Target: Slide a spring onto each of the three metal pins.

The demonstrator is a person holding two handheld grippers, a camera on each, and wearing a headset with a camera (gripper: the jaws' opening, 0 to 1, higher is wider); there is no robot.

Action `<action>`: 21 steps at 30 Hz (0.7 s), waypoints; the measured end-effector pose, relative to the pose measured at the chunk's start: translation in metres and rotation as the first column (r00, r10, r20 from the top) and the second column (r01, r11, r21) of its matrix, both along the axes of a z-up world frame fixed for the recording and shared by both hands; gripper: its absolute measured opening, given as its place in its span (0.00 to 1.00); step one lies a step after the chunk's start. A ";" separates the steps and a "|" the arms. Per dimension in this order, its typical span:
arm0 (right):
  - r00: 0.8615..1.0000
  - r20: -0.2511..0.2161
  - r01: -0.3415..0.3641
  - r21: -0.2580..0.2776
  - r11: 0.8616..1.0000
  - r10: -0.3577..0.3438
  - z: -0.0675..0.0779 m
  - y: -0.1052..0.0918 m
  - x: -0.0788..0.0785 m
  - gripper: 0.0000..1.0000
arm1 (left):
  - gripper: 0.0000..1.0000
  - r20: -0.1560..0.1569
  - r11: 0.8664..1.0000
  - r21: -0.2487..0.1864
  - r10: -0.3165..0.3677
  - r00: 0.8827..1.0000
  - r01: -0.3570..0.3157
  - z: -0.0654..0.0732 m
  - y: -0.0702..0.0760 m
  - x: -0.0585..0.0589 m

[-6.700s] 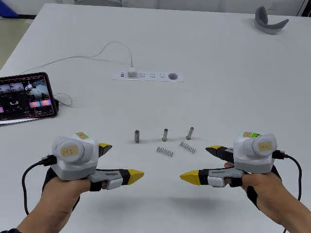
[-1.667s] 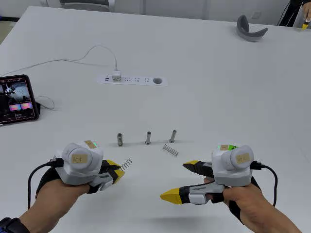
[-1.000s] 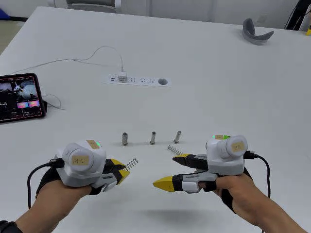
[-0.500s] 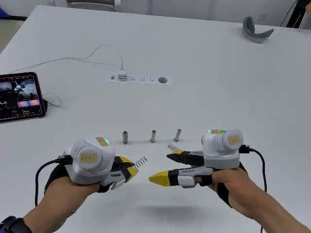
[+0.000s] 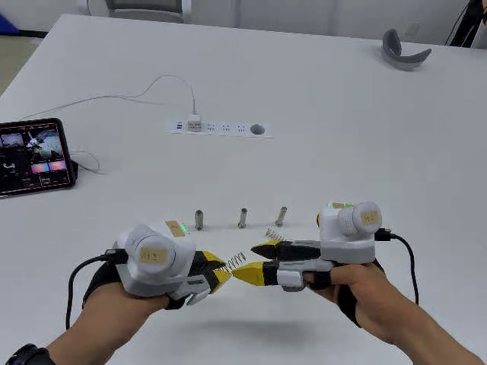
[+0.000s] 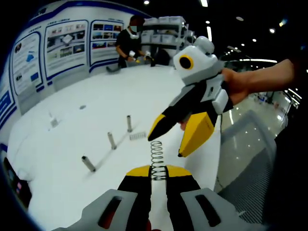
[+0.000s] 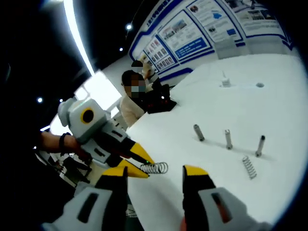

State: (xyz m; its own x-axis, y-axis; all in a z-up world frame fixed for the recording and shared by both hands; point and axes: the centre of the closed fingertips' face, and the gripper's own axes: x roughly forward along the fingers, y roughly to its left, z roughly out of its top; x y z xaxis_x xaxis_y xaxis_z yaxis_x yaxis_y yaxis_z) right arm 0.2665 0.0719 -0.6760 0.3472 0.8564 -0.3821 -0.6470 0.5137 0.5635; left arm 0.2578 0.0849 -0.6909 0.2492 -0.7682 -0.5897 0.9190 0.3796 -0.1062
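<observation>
Surface: white surface [image 5: 365,137], wide and mostly bare.
Tablet: tablet [image 5: 34,156] at the far left edge, screen lit.
Power strip: power strip [image 5: 221,128] lies beyond the pins, with a white cable [image 5: 114,95] plugged in and trailing left.
Grey band: curved grey band [image 5: 402,47] at the far right corner, well apart from the work.
In the way: nothing lies between the grippers and the pins.
Right gripper: right gripper [image 5: 247,262] has its jaws spread wide; the free end of the held spring sits between them, unclamped.
Left gripper: left gripper [image 6: 158,171] has its jaws clenched on one end of the held spring [image 6: 157,156], lifted off the surface, just in front of the pins.
Pins: upright in a row; the left pin [image 5: 199,220] looks thicker, seemingly with a spring around it; the middle pin [image 5: 243,218] and right pin [image 5: 281,216] are bare.
Loose spring: loose spring [image 5: 274,235] lies flat just before the right pin.
</observation>
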 end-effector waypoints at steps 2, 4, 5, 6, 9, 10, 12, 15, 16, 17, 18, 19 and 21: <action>1.000 -0.012 -0.001 0.011 1.000 0.001 0.000 0.001 0.000 0.41 | 0.10 0.004 1.000 0.000 -0.008 1.000 0.008 0.001 -0.002 -0.001; 1.000 -0.020 -0.004 0.022 1.000 0.005 -0.001 0.002 -0.001 0.38 | 0.10 0.006 1.000 -0.001 -0.013 1.000 0.013 0.003 -0.003 -0.003; 1.000 -0.023 -0.006 0.026 1.000 0.006 -0.001 0.003 -0.001 0.35 | 0.10 0.007 1.000 -0.003 -0.015 1.000 0.015 0.004 -0.003 -0.003; 1.000 -0.027 -0.006 0.030 1.000 0.007 0.000 0.004 -0.002 0.34 | 0.10 0.008 1.000 -0.004 -0.018 1.000 0.018 0.004 -0.004 -0.004; 0.999 -0.031 -0.007 0.043 0.999 0.008 0.002 0.005 -0.002 0.30 | 0.10 0.012 1.000 -0.004 -0.027 1.000 0.027 0.005 -0.005 -0.005; 0.999 -0.035 -0.008 0.052 0.999 0.010 0.002 0.006 -0.003 0.29 | 0.10 0.012 1.000 -0.004 -0.029 0.999 0.029 0.005 -0.005 -0.005; 0.999 -0.038 -0.008 0.065 0.998 0.010 0.004 0.006 -0.002 0.26 | 0.10 0.014 0.999 -0.005 -0.035 0.999 0.035 0.006 -0.006 -0.006; 0.999 -0.040 -0.004 0.067 0.998 0.007 0.004 0.005 -0.002 0.25 | 0.10 0.014 0.999 -0.005 -0.040 0.999 0.040 0.007 -0.007 -0.006; 0.999 -0.039 -0.004 0.069 0.998 0.007 0.005 0.004 -0.002 0.24 | 0.10 0.014 0.999 -0.005 -0.044 0.999 0.044 0.007 -0.007 -0.007; 0.999 -0.041 -0.004 0.071 0.997 0.007 0.005 0.004 -0.003 0.23 | 0.10 0.015 0.999 -0.004 -0.046 0.999 0.046 0.007 -0.007 -0.007; 0.999 -0.042 -0.005 0.072 0.997 0.008 0.005 0.003 -0.003 0.22 | 0.10 0.018 0.999 -0.004 -0.051 0.999 0.051 0.007 -0.007 -0.008; 0.999 -0.043 -0.005 0.072 0.997 0.009 0.005 0.003 -0.003 0.21 | 0.10 0.020 0.998 -0.004 -0.055 0.998 0.055 0.007 -0.008 -0.008; 0.999 -0.045 -0.008 0.075 0.997 0.011 0.005 0.002 -0.004 0.20 | 0.10 0.021 0.998 -0.004 -0.061 0.998 0.061 0.007 -0.008 -0.009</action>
